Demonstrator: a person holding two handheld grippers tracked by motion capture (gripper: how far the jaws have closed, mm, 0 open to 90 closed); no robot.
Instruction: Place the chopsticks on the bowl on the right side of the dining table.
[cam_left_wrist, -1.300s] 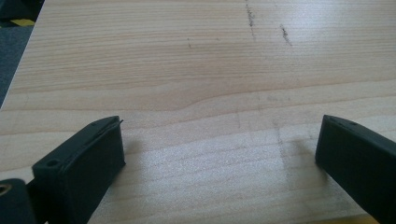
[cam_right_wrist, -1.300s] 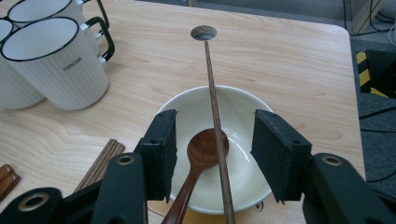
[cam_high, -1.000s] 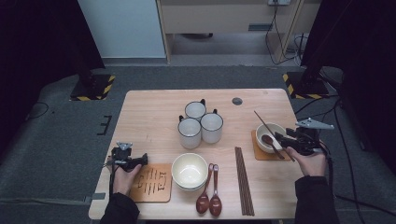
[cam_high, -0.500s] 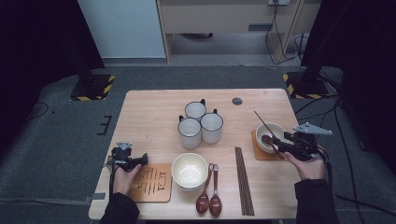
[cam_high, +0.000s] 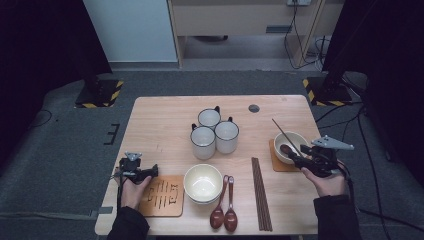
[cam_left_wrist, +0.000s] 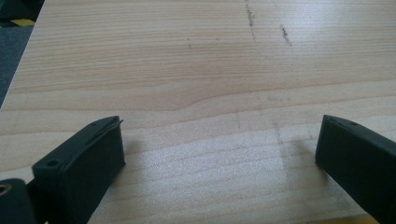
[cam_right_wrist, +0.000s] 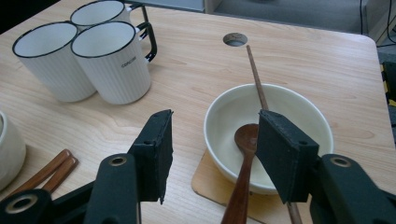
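My right gripper (cam_high: 306, 161) (cam_right_wrist: 214, 122) hovers at the near side of a white bowl (cam_high: 291, 145) (cam_right_wrist: 289, 109) that sits on a wooden coaster (cam_high: 276, 164) (cam_right_wrist: 210, 179). A brown wooden spoon (cam_right_wrist: 245, 140) lies with its head in the bowl. Its handle runs back between my open jaws, close to the right one, and neither pad presses on it. A single chopstick (cam_high: 282, 131) (cam_right_wrist: 255, 70) leans across the bowl. My left gripper (cam_high: 142, 172) (cam_left_wrist: 219, 126) rests open over bare table wood (cam_left_wrist: 196, 70), with nothing between its jaws.
Three white mugs (cam_high: 215, 132) (cam_right_wrist: 93, 60) stand together mid-table. A stack of white bowls (cam_high: 202, 182), two brown spoons (cam_high: 224, 212), several chopsticks (cam_high: 261, 192) and a slotted wooden coaster (cam_high: 162, 196) lie along the near edge. A round hole (cam_high: 254, 108) marks the far side.
The right gripper has shifted a little toward the near edge and to the left, staying at the bowl with the spoon. The left gripper has not moved.
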